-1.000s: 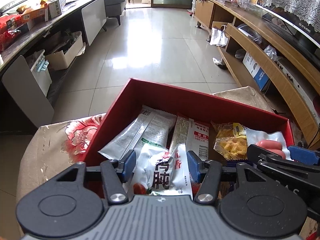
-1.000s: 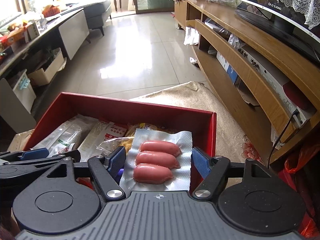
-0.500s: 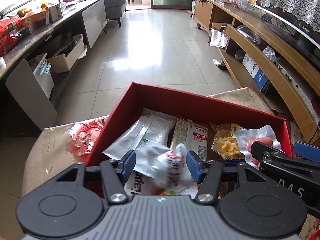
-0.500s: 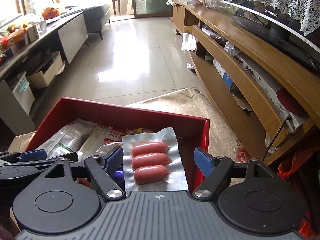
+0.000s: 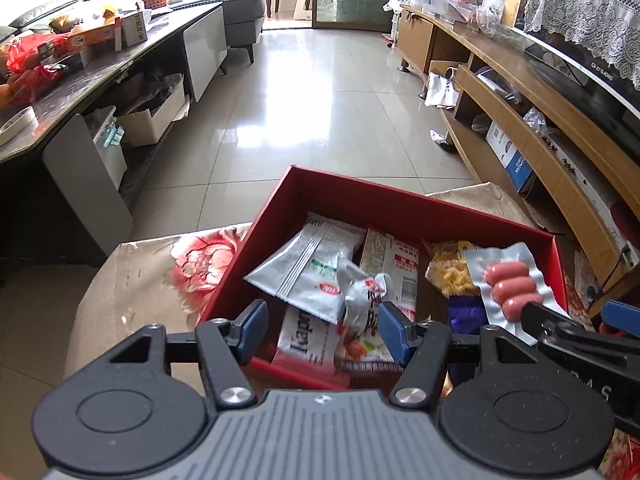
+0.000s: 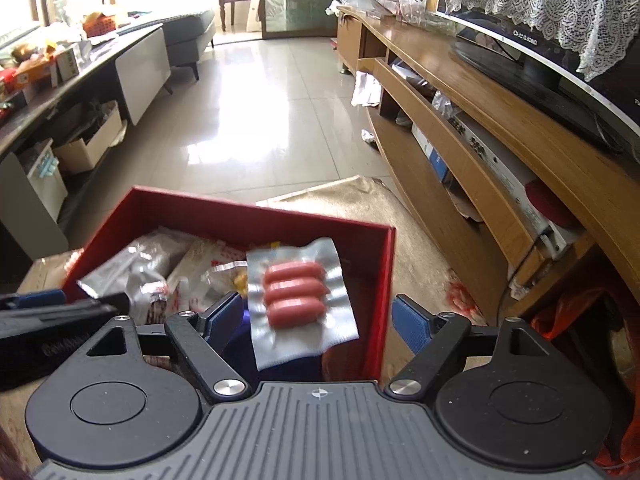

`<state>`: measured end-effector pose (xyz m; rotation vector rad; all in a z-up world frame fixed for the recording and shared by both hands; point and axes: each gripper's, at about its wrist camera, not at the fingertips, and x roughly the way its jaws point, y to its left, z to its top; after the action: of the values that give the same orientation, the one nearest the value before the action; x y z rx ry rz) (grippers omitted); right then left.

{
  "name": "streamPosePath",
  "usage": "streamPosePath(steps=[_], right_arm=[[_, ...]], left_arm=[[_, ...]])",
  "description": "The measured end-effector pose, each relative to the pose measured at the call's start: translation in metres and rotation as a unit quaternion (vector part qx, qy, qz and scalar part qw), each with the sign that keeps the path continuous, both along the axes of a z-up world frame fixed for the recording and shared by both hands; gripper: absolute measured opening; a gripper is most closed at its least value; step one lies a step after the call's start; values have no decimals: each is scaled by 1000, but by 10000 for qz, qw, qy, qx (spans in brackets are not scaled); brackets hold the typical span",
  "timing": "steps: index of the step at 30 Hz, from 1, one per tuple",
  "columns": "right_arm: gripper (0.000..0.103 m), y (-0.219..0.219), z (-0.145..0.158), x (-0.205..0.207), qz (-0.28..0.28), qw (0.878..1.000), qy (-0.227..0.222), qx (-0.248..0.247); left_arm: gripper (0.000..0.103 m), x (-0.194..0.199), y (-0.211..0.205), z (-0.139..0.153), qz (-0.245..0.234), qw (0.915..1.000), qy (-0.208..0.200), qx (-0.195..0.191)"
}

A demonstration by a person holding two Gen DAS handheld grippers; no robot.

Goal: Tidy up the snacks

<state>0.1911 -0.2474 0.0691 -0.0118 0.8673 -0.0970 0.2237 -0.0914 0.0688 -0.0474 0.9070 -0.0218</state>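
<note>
Left wrist view: the left gripper (image 5: 320, 330) is seen above the near end of the red box (image 5: 340, 196), jaws just opened, pads clear of the crumpled white snack packet (image 5: 362, 300) lying loose between them on other packets. Right wrist view: the right gripper (image 6: 316, 320) is spread wide, jaws just opened; the sausage pack (image 6: 298, 298) is released between the pads, touching neither, over the box's right near corner. The box sits on a floral cloth (image 5: 160, 280).

Glossy tiled floor (image 5: 304, 120) (sunlit) runs between wooden shelving (image 6: 500, 152) and grey sideboard (image 5: 120, 80).
</note>
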Motion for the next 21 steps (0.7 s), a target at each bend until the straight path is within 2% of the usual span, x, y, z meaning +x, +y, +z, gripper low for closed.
streamPosePath(steps=[10, 21], right_arm=[[87, -2, -2, -35, -81, 9999, 100, 73], [87, 6, -3, -68, -34, 10000, 87, 9]], left_arm=[[60, -41, 2, 1, -128, 9999, -11, 61], [74, -82, 4, -5, -211, 9997, 27, 115]])
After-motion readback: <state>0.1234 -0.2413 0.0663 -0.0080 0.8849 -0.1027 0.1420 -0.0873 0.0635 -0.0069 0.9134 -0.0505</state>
